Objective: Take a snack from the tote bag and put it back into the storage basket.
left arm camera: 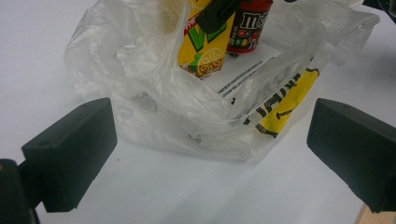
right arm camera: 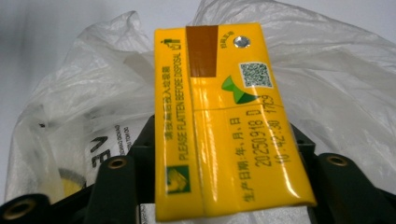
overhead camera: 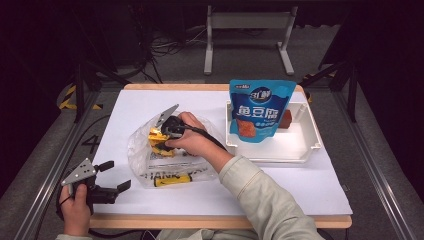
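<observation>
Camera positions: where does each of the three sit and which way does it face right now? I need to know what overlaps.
High view: above the person's side, looking forward and down on the table; both hands show, left gripper and right gripper.
Left gripper view: low at the table edge, between its spread jaws, facing the plastic bag.
Right gripper view: along its jaws, facing the yellow juice carton between them.
Shared: bag and carton appear in all three.

Looking along two black jaws standing wide apart over the white tabletop [left arm camera: 187, 196], straight at a clear plastic bag [left arm camera: 154, 102] holding a yellow juice carton [left arm camera: 205, 46] beside a red M&M's tube [left arm camera: 250, 25].
</observation>
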A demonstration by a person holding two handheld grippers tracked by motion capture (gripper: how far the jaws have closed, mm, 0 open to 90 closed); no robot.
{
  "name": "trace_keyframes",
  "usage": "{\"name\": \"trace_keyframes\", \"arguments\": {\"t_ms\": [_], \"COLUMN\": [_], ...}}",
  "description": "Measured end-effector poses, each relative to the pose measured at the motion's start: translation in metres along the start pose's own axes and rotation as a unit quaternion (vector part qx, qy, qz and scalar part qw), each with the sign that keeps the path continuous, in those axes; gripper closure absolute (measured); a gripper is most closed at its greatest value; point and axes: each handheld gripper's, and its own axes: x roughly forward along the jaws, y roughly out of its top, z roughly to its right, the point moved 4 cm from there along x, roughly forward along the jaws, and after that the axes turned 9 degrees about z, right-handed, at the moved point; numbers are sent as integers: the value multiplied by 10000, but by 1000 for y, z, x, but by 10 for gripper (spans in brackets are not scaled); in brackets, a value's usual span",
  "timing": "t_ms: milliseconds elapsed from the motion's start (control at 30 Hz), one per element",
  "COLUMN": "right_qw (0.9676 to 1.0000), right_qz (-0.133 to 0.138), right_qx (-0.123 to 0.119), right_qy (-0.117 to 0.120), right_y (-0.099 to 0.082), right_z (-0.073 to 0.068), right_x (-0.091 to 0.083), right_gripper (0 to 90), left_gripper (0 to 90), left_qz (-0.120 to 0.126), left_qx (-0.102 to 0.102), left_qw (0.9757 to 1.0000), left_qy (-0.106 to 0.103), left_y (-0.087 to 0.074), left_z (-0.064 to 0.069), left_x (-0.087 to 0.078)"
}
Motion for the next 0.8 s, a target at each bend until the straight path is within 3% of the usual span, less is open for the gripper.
{"name": "trace_keyframes", "arguments": {"t_ms": [400, 600, 800], "right_qw": [9999, 9999, 9998], "right_qz": [-94, 83, 168], "right_qx": [-52, 50, -20], "right_qy": [-21, 35, 49], "right_y": [4, 11, 17], "right_z": [-3, -4, -6], "right_x": [-6, -18, -30], "right_gripper": [505, 505, 505], "left_gripper": [23, 23, 23], "left_qz": [8, -2, -6], "left_qx": [-12, 25, -2], "left_qw": [10000, 10000, 10000], "left_qy": [5, 8, 1], "left_y": [0, 0, 1], "left_z": [-2, -2, -2], "left_x": [0, 1, 2]}}
